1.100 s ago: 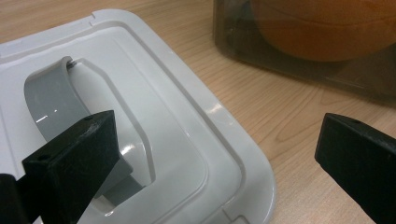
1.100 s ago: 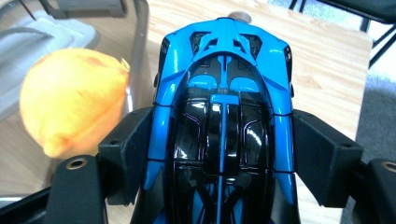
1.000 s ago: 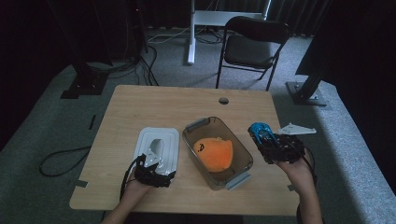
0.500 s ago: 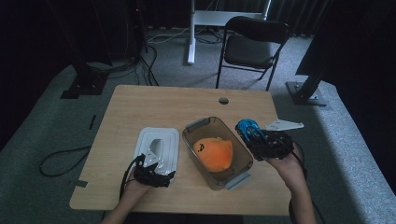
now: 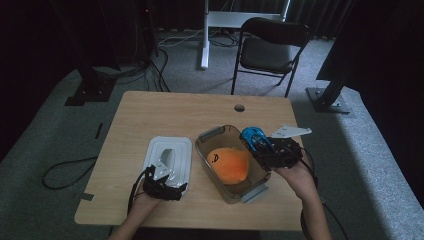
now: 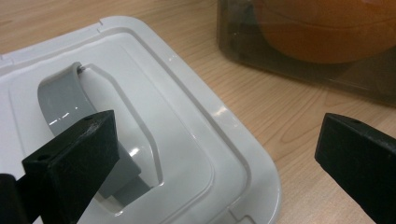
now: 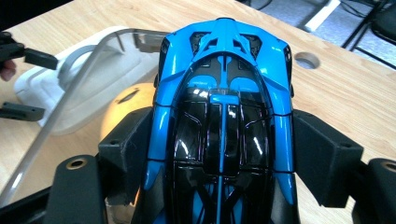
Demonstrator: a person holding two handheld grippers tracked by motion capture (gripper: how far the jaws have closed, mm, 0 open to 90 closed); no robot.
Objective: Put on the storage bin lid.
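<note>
Toy car (image 7: pixel 224 126) clamped btwn the right gripper's (image 5: pixel 260 146) fingers (image 7: pixel 327 154): glossy hard plastic, blue w/ black panels, sharp reflections. Fingers themselves matt black plastic, slightly grainy. Lid (image 6: pixel 154 140) under the left gripper's (image 6: pixel 219 163) fingers: smooth white plastic, shiny highlights; its handle (image 6: pixel 65 102) grey plastic, semi-gloss. Container (image 5: pixel 227 165) just left of the car: clear smoky plastic, smooth. Orange plush (image 5: pixel 229 162) inside: soft matt cloth. Tabletop (image 5: pixel 165 115): light wood-grain, satin finish.
</note>
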